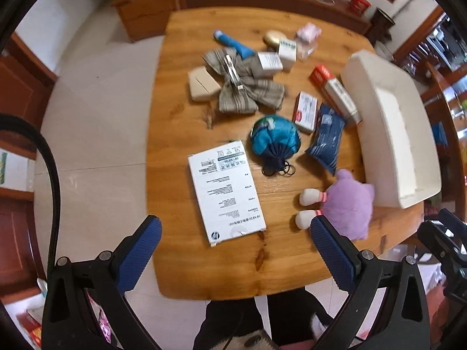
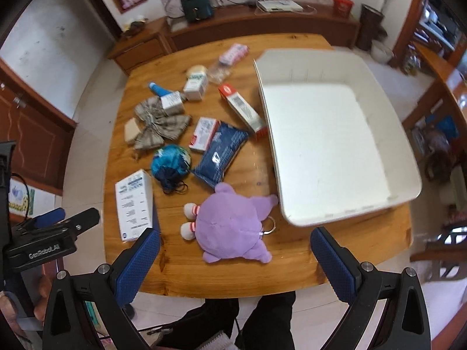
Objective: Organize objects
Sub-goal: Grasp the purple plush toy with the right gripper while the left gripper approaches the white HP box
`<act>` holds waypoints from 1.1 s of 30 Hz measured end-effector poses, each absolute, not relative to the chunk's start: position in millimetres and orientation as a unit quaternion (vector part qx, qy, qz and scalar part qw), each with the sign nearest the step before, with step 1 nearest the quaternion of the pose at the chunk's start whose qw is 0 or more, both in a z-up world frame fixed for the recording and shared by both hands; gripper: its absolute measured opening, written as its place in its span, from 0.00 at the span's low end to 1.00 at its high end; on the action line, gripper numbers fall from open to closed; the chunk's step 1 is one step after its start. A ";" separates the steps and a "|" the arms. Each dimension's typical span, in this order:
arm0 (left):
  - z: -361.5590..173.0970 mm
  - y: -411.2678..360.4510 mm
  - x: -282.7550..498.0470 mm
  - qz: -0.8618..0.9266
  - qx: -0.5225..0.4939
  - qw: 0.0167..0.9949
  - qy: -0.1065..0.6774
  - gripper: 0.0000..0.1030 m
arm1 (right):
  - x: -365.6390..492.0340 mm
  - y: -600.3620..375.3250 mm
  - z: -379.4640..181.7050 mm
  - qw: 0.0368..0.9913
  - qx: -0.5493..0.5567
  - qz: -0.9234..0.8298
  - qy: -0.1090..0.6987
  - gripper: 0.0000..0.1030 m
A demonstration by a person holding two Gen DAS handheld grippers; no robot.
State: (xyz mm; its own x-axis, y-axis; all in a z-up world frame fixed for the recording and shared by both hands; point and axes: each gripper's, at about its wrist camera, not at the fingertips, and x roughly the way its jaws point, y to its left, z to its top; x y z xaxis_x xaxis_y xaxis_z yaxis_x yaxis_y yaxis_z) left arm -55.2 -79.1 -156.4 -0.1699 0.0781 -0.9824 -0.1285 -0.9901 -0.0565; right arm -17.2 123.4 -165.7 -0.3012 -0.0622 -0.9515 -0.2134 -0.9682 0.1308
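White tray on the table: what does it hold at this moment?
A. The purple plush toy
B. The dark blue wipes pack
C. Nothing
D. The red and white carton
C. The white tray shows only its bare inside, while the purple plush toy, the dark blue wipes pack and the red and white carton all lie on the wooden table beside it.

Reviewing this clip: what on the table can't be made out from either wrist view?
- Print on the white HP box: too small and blurred in both views.
- Labels on the small white boxes: motion blur, far off.
- Part of the beige box: covered by the striped cloth.
- Far table edge behind the white tray: hidden in the right wrist view.
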 end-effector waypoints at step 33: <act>-252.4 -68.5 -91.2 0.722 -0.682 0.104 -0.063 0.99 | -30.0 98.5 -279.6 0.050 -0.632 0.764 0.116 0.97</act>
